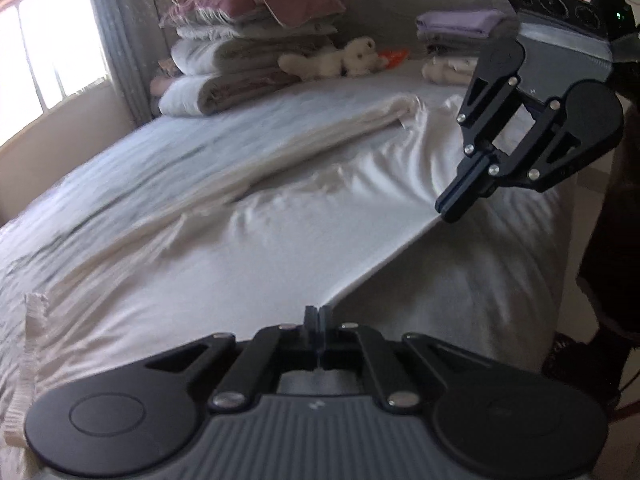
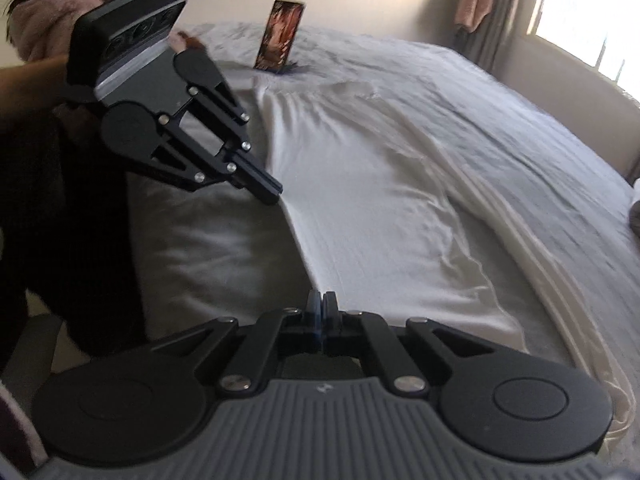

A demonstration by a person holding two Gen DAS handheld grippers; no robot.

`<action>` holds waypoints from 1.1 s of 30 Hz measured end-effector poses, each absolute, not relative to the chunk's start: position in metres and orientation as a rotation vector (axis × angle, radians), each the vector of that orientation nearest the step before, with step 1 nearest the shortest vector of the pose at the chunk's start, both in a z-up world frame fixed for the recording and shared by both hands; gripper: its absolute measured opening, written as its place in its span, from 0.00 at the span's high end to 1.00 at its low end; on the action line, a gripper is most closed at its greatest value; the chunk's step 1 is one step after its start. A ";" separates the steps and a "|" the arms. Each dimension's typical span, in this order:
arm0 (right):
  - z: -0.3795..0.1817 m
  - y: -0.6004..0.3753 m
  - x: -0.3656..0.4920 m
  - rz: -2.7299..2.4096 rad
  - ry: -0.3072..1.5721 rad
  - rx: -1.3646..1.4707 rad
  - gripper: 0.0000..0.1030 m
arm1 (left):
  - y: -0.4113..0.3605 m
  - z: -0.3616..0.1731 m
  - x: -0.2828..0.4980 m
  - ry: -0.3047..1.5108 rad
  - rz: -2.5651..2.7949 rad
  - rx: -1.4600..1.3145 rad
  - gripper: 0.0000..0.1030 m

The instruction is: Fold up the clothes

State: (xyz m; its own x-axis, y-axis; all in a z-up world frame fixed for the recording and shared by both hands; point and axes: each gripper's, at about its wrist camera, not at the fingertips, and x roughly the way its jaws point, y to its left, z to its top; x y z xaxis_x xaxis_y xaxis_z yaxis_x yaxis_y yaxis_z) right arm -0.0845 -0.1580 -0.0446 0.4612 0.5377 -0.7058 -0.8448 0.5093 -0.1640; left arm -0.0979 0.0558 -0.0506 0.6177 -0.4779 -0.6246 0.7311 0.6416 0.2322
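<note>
cloth point(image 1: 280, 216), white, lies spread along the bed point(image 1: 120, 168), its far side folded over in a long ridge, its near edge drawn taut between both grippers at the bed's near edge. left gripper point(image 1: 318, 314) jaws together, clamped on that edge; right gripper point(image 2: 322, 300) likewise clamped on it. pillows point(image 1: 240, 40) and folded stack point(image 1: 456, 44) at the head corners; phone point(image 2: 280, 36) upright near the foot edge.

The white cloth point(image 1: 280, 216) hides the bed's near edge (pillows point(image 1: 240, 40) blurred).
</note>
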 end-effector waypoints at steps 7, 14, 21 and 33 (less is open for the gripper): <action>-0.049 -0.153 -0.092 0.943 0.684 -0.558 1.00 | 0.058 -0.051 -0.097 0.585 -0.737 0.485 1.00; -0.044 -0.157 -0.085 0.951 0.728 -0.473 0.94 | 0.063 -0.045 -0.093 0.639 -0.740 0.435 0.76; -0.038 -0.153 -0.084 0.901 0.636 -0.452 0.89 | 0.107 -0.034 -0.072 0.710 -0.504 0.211 0.61; -0.045 -0.097 -0.073 0.958 0.561 -0.480 0.70 | 0.181 -0.037 -0.043 0.731 -0.012 -0.220 0.54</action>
